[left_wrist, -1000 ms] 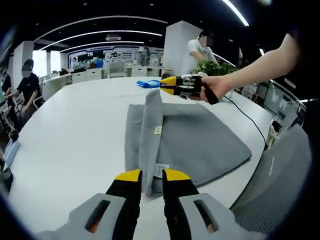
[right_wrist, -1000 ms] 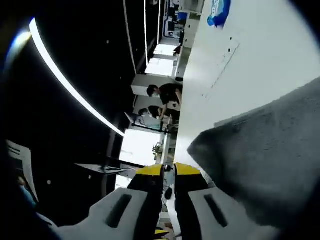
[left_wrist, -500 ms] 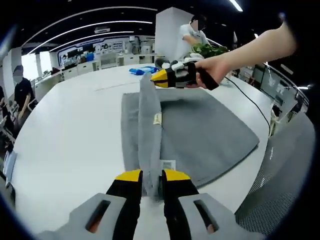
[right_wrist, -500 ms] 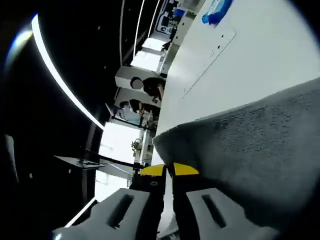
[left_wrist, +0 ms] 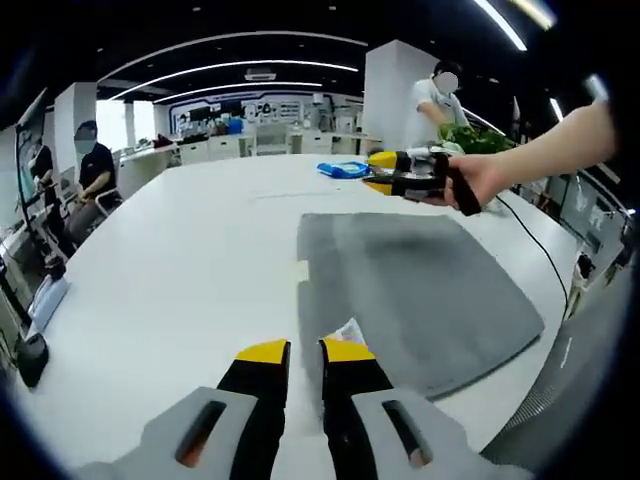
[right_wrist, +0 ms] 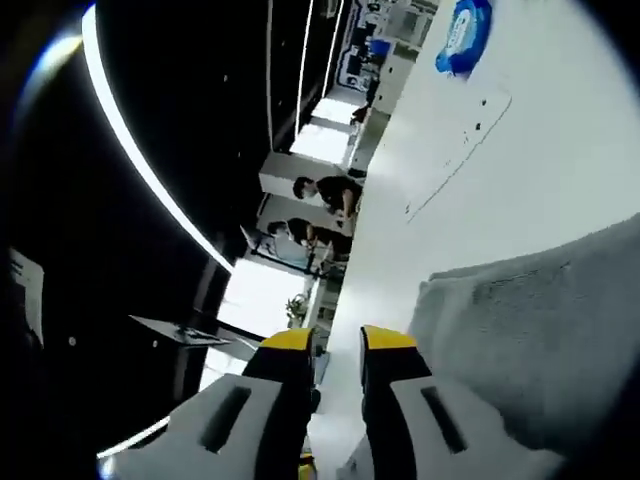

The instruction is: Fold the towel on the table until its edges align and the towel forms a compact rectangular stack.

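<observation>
A grey towel (left_wrist: 420, 290) lies flat on the white table (left_wrist: 180, 270), folded into a rough rectangle with a small white label (left_wrist: 347, 330) at its near edge. My left gripper (left_wrist: 305, 352) hovers low over that near edge, jaws a little apart and nothing pinched between them. A hand holds my right gripper (left_wrist: 372, 172) just above the towel's far edge. In the right gripper view, the right gripper (right_wrist: 338, 340) is open, and the towel (right_wrist: 540, 340) lies off to its right, apart from the jaws.
A blue packet (left_wrist: 340, 169) lies on the table beyond the towel and appears again as a blue packet (right_wrist: 462, 35). A black cable (left_wrist: 540, 260) runs along the table's right edge. One person sits at the left (left_wrist: 92, 170), and another stands behind (left_wrist: 435, 100).
The raised fold of towel that both grippers held has been laid down to the right and now lies flat. Both grippers have let go; the right jaws have opened wider.
</observation>
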Motion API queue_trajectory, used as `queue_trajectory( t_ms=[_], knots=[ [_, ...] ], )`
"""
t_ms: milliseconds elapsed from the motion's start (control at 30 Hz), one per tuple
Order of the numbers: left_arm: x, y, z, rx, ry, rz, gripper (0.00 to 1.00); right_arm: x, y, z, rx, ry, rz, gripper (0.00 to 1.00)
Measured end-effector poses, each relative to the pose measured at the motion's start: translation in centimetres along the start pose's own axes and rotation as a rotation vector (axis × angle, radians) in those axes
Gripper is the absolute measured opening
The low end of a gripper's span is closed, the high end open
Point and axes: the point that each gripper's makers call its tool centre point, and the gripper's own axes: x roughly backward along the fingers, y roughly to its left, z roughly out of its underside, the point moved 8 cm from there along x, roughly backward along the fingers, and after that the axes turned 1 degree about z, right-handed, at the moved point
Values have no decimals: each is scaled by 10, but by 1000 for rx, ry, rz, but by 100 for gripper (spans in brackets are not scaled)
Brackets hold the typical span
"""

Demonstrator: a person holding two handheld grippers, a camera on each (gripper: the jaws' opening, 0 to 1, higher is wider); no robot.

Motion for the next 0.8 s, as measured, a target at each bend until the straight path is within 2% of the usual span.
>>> queue_trajectory(
  t_ms=[33, 133, 200, 233, 300, 333, 367, 433, 467, 500, 533, 567, 600, 633, 700, 733, 800],
  knots=[
    [0, -4, -5, -25, -9, 25, 12, 10, -5, 2, 75, 23, 44, 7],
    [-4, -20, -16, -101, 7, 127, 12, 33, -16, 5, 160, 90, 126, 6],
    [-10, -35, -28, -197, 20, 193, 12, 46, -22, 3, 226, 113, 178, 8],
    [-14, -45, -34, -233, 33, 242, 12, 55, -25, 2, 273, 125, 211, 8],
    [-19, -64, -43, -252, 60, 338, 12, 71, -29, -1, 372, 159, 283, 8],
    [-21, -75, -47, -275, 75, 393, 12, 79, -34, -5, 424, 172, 337, 8],
    [-26, -90, -53, -335, 82, 460, 12, 89, -40, -11, 511, 197, 412, 6],
    [-34, -112, -56, -438, 106, 526, 11, 104, -46, -23, 615, 226, 499, 1],
    [-41, -127, -55, -512, 114, 564, 10, 108, -47, -26, 634, 228, 518, 0],
    [-46, -138, -54, -551, 116, 585, 9, 113, -49, -32, 663, 216, 546, 0],
    [-53, -152, -50, -572, 131, 623, 7, 116, -50, -34, 691, 236, 555, 0],
    [-57, -162, -46, -568, 146, 649, 6, 120, -50, -35, 718, 266, 576, 0],
    [-61, -171, -44, -560, 153, 667, 5, 124, -50, -37, 789, 306, 612, 0],
    [-67, -182, -42, -548, 151, 669, 4, 124, -50, -36, 842, 343, 612, 0],
    [-73, -200, -39, -523, 139, 693, 4, 125, -51, -27, 916, 463, 606, 0],
    [-74, -207, -37, -528, 138, 710, 4, 125, -54, -21, 990, 550, 603, 0],
    [-78, -218, -33, -544, 144, 689, 4, 126, -58, -11, 1073, 661, 611, 0]
  ],
)
